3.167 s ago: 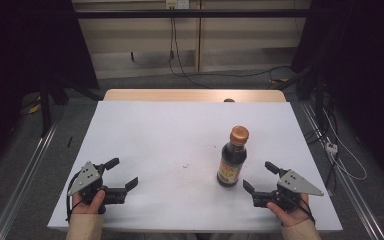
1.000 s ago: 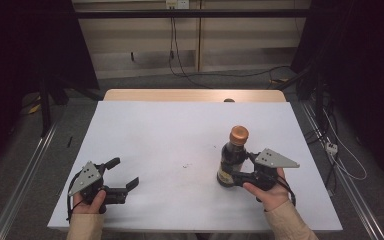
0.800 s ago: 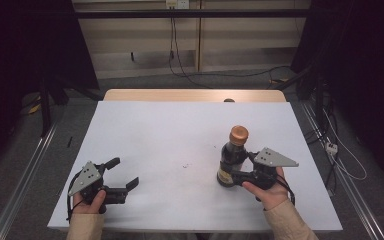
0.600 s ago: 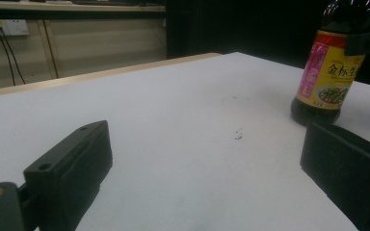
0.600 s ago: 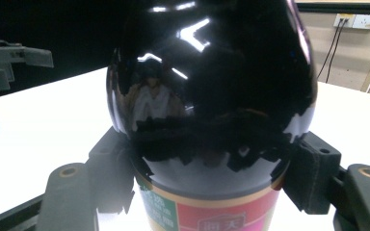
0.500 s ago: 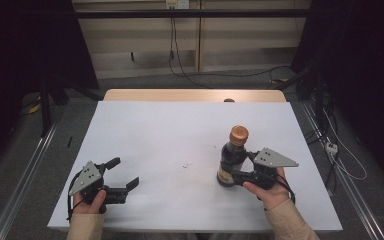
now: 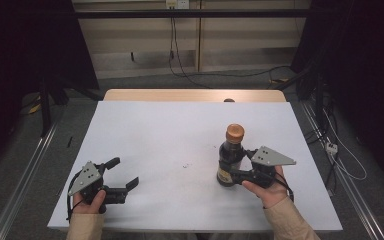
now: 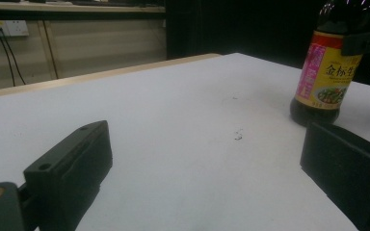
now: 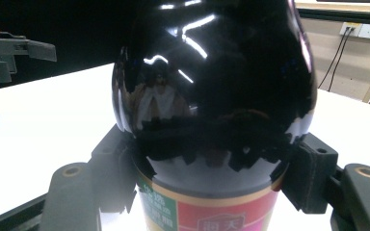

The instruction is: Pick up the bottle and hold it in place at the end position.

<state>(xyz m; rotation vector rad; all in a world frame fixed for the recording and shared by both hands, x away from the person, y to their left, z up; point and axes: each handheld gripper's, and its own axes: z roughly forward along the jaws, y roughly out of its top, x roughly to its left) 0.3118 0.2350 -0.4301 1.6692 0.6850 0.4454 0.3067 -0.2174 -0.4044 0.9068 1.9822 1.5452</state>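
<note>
Clamping the right gripper (image 7: 236, 173) on the upright dark glass sauce bottle with orange cap (image 7: 231, 156), right of the white tabletop's (image 7: 170, 145) middle; left gripper (image 7: 122, 176) wide, empty, near the front-left corner.

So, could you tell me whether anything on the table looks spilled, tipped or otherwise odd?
Nothing serious: the sauce bottle stands upright and capped, with the right hand-held gripper closed around its body. A few small dark specks mark the white table; no liquid is visible.
</note>
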